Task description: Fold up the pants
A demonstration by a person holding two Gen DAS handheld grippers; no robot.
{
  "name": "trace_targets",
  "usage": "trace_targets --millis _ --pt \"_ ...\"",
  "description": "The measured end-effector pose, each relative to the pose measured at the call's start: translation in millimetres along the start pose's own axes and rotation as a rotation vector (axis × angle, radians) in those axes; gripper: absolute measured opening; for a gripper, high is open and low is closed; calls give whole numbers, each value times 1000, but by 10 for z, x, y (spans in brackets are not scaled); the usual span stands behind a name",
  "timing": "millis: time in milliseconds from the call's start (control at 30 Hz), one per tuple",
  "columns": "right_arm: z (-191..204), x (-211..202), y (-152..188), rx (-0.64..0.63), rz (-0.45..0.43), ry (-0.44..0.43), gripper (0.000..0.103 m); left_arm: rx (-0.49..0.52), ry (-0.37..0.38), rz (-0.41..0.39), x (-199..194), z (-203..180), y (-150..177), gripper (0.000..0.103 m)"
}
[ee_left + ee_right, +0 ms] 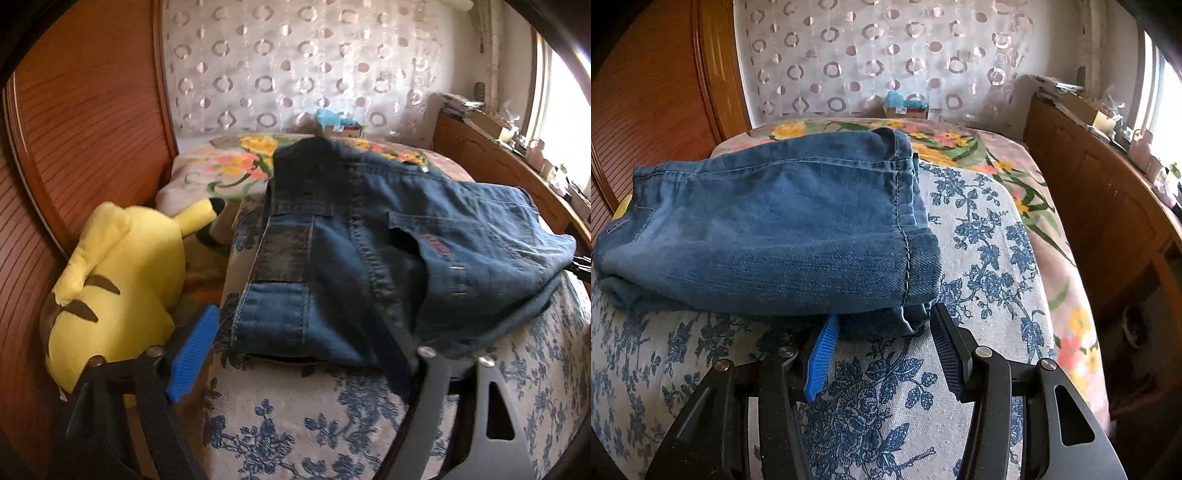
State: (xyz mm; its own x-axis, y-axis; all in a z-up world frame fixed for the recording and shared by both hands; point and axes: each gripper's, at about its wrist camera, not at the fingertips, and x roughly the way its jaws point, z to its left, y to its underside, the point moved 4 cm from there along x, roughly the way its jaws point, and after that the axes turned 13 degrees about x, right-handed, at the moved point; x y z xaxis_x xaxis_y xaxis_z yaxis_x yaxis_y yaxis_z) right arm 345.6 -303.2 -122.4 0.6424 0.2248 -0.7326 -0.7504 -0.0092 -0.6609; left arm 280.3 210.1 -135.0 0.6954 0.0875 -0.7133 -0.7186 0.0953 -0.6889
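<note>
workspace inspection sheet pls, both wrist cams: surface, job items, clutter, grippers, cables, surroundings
surface: bed cover, blue floral print, over a flowered blanket.
job's things: jeans, folded into a bundle on the cover.
clutter: yellow plush toy beside the jeans; small box at the far end.
grippers: left gripper open at the jeans' near edge; right gripper open, fingers astride the hem corner.
cables: nothing seen.
surroundings: wooden panel, circle-pattern curtain, cluttered wooden counter.
</note>
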Motion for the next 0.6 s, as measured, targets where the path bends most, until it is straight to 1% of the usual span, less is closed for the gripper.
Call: trace_targets --millis 67,100,233,267,300,333,367,400,433,467,500,567,600 --pt "-4 -3 -7 5 0 -6 52 -17 -8 32 101 34 34 68" --pt "-5 -3 -6 6 1 -7 52 -24 -9 43 124 49 46 66" --pt "16 4 -12 -2 1 -4 49 -66 11 64 185 81 82 64" --pt "21 4 -12 -5 1 -3 49 -73 17 65 190 82 81 62" --pt "27 4 -11 -8 0 -3 45 -75 23 63 191 78 73 61" --pt "35 -1 -13 -11 -4 4 38 -76 26 63 192 72 64 57" --pt "42 -8 -13 -15 -11 14 34 -73 19 64 189 71 54 53" --pt "53 -13 -8 -22 -8 20 26 -66 9 62 179 64 42 49" --pt "79 -20 -4 -33 -5 10 21 -56 1 60 164 52 28 43" --pt "97 -27 1 -41 -9 8 20 -49 5 60 159 38 16 35" --pt "120 -29 10 -53 -11 11 17 -40 10 58 150 17 3 32" --pt "144 -34 19 -68 -21 12 14 -8 -2 46 105 -46 -25 18" --pt "137 -42 11 -65 -26 8 14 0 -1 35 77 -72 -38 17"
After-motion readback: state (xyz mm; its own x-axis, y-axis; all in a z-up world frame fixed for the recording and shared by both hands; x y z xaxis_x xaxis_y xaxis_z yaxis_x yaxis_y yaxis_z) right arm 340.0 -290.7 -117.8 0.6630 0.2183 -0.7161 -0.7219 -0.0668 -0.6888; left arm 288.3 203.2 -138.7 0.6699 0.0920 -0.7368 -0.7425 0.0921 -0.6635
